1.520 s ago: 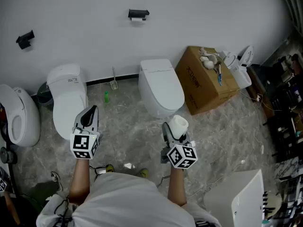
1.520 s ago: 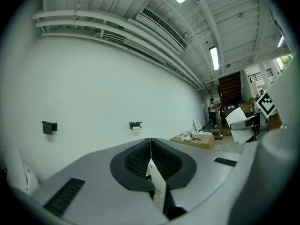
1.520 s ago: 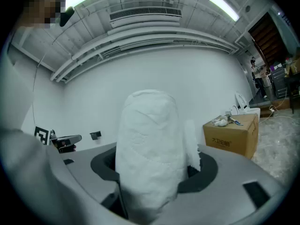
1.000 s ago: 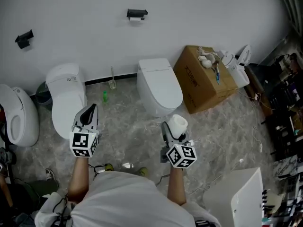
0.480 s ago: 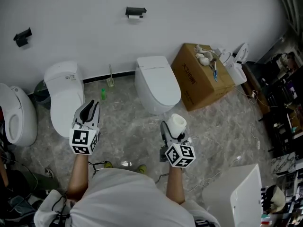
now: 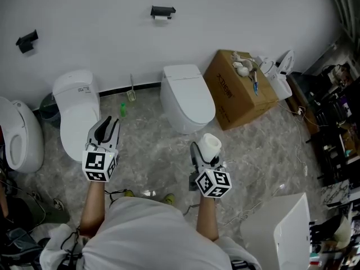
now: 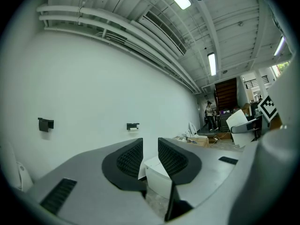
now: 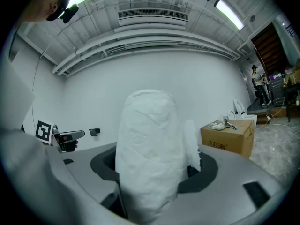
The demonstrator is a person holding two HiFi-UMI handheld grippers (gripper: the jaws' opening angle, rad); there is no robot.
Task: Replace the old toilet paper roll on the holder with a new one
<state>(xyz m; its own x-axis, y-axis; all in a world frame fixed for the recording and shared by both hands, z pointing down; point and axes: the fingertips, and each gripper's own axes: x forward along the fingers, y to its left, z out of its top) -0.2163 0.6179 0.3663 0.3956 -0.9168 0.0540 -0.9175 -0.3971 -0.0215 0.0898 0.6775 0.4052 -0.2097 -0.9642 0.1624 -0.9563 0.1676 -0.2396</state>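
Clamping the right claw (image 6: 205, 152) across the soft, light, easily crushed new roll (image 8: 147, 163), just parting the empty left claw (image 6: 107, 129), holder (image 6: 163, 11) far ahead.

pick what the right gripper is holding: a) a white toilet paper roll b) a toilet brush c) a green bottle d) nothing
A: in the right gripper view, the right gripper has its jaws closed on a white toilet paper roll that stands upright between them.
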